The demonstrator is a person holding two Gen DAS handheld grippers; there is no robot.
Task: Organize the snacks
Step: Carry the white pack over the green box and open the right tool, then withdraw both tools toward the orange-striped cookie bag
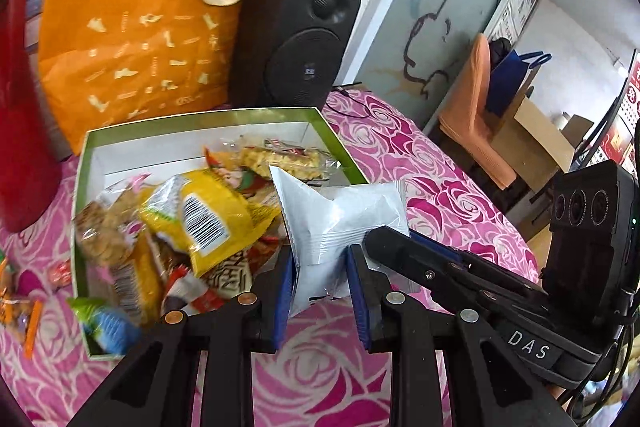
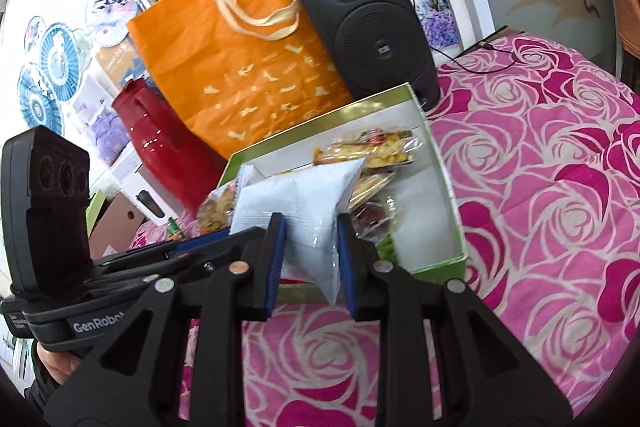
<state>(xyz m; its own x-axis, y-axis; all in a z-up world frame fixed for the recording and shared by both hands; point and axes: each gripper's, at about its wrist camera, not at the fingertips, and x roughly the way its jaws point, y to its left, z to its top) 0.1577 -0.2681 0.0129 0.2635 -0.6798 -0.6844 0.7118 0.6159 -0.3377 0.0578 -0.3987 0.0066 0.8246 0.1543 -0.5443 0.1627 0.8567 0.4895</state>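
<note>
I hold one white pack (image 1: 340, 215) with both tongs. My left tongs (image 1: 320, 291) squeeze one end of it, and my right tongs (image 2: 310, 263) squeeze the other end. The pack hangs in the air at the near edge of the box (image 1: 338, 143), partly over it and partly over the cloth.

The box is green outside and white inside. It sits on a table with a pink rose cloth (image 2: 540, 167). Many snacks lie in the box: a yellow bag (image 1: 212, 211), a clear bag of biscuits (image 1: 100, 227) and a clear pack of crackers (image 1: 280, 159) at the far side. A few small snacks (image 1: 20, 303) lie on the cloth, left of the box.

Behind the box stands a big orange bag (image 2: 240, 67) with pale handles. A black speaker (image 2: 372, 23) stands beside it, touching the far corner of the box. A red jug (image 2: 160, 143) is on the other side of the bag.

The wall has flower paper (image 2: 436, 11) and round blue fans (image 2: 52, 63). A glass door with a cartoon drawing (image 1: 448, 27) is on the right. An orange chair (image 1: 476, 107) stands past the table.
</note>
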